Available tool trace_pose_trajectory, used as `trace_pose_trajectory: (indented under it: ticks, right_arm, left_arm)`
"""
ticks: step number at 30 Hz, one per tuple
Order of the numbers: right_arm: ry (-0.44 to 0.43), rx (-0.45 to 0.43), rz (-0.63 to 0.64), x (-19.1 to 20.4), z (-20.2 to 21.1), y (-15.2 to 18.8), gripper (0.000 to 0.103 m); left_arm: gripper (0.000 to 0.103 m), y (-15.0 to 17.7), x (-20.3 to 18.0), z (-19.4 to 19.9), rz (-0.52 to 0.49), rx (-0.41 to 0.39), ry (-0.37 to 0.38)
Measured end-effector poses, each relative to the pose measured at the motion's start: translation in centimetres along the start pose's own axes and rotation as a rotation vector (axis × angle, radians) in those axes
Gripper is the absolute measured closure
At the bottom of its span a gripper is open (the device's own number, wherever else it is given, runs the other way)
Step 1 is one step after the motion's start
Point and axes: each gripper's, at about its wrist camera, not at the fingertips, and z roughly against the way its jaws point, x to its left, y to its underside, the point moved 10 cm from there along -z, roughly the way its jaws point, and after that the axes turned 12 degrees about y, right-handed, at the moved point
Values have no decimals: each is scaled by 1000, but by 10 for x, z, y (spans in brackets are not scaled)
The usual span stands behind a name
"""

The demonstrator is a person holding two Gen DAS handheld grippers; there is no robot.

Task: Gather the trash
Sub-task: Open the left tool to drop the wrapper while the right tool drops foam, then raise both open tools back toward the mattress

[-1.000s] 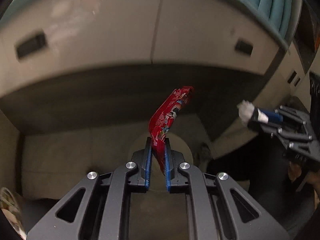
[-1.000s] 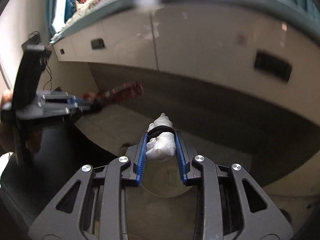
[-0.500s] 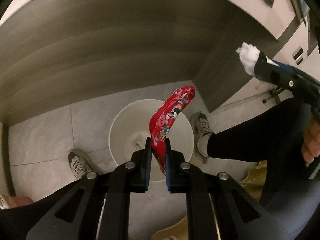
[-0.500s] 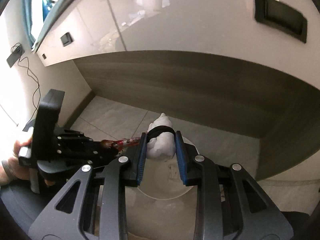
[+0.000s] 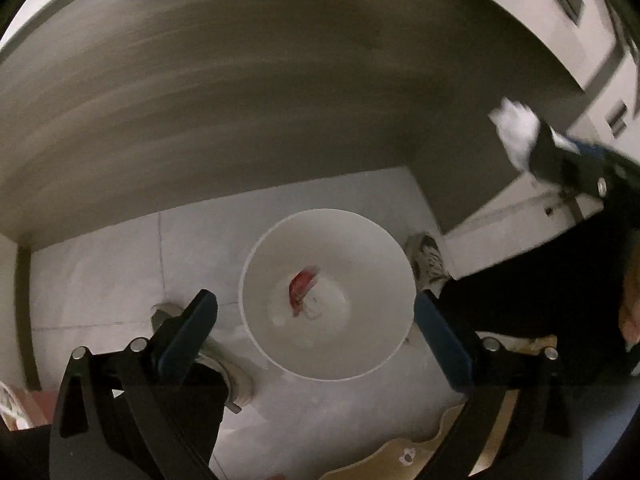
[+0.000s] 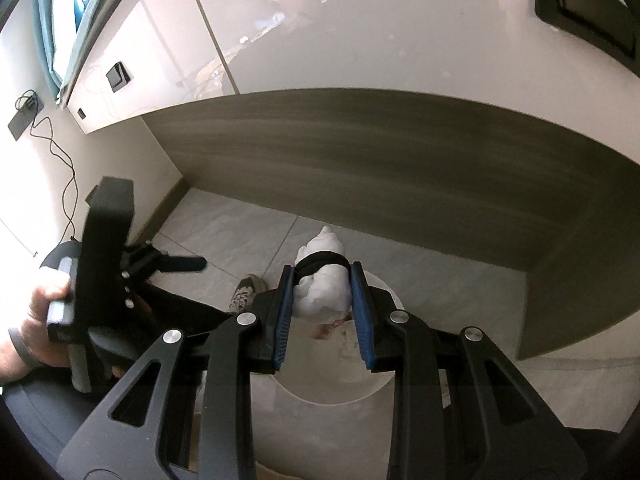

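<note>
White bin (image 5: 276,344) stands on floor directly below both hand-held grippers, mouth facing up. Left hand-held gripper (image 5: 316,316): jaws just swung wide apart, nothing between; red wrapper (image 5: 302,286) lies at bin bottom. Right hand-held gripper (image 6: 322,298) clamped on white tissue wad (image 6: 322,290), above near rim (wad's long axis along fingers). Release likely drops it straight in.

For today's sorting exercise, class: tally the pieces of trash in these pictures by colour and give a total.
Red: 1, the red wrapper lying in the white bin.
White: 1, the white paper wad clamped in the right gripper.
Total: 2.
</note>
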Motion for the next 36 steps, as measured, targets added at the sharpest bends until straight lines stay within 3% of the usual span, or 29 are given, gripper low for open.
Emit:
trace_pose_trajectory:
  ticks: [4, 14, 16, 17, 18, 29, 36]
  right_arm:
    - [-6, 24, 21, 7, -4, 4, 77]
    - [-8, 77, 119, 30, -21, 15, 76]
    - [26, 87, 127, 29, -25, 18, 54]
    - [58, 83, 129, 25, -27, 19, 24]
    - [75, 80, 126, 22, -27, 19, 6]
    - [82, 2, 34, 5, 1, 6, 6]
    - [70, -78, 8, 11, 44, -1, 6]
  left_arm:
    - [6, -9, 12, 19, 45, -48, -12]
    - [6, -16, 18, 50, 44, -109, -5]
    - [6, -17, 19, 52, 49, -116, -3]
    - [6, -17, 20, 53, 51, -117, -4]
    - [6, -18, 21, 54, 55, -119, -8]
    - [6, -19, 7, 70, 38, -178, -17]
    - [6, -12, -8, 117, -9, -236, -39]
